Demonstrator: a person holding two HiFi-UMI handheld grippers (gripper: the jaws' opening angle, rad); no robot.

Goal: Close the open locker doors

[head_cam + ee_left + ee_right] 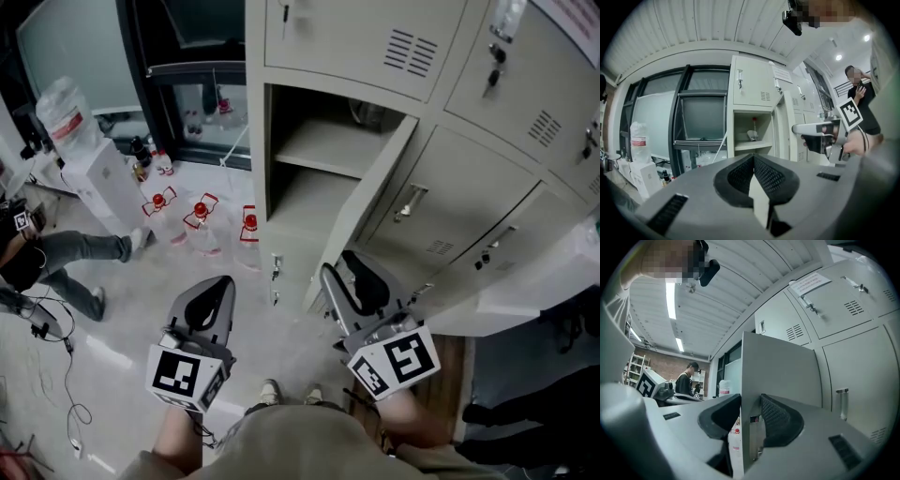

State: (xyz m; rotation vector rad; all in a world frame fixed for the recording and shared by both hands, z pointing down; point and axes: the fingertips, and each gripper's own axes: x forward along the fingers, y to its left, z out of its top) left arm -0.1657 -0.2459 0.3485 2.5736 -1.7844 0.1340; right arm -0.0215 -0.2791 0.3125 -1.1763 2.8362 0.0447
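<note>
Littering pale floor (122, 328) nr lockers (487, 150) & dark window (187, 28): red-capped bottles (200, 225).

Pale floor (122, 337) — dark-framed windows (701, 115), strip lights (671, 300) overhead.

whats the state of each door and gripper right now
open door: swung out, not yet closed
other doors: shut
left gripper: shut, empty
right gripper: shut on the open door's edge

No legible print, even on the locker notice (809, 283).
</note>
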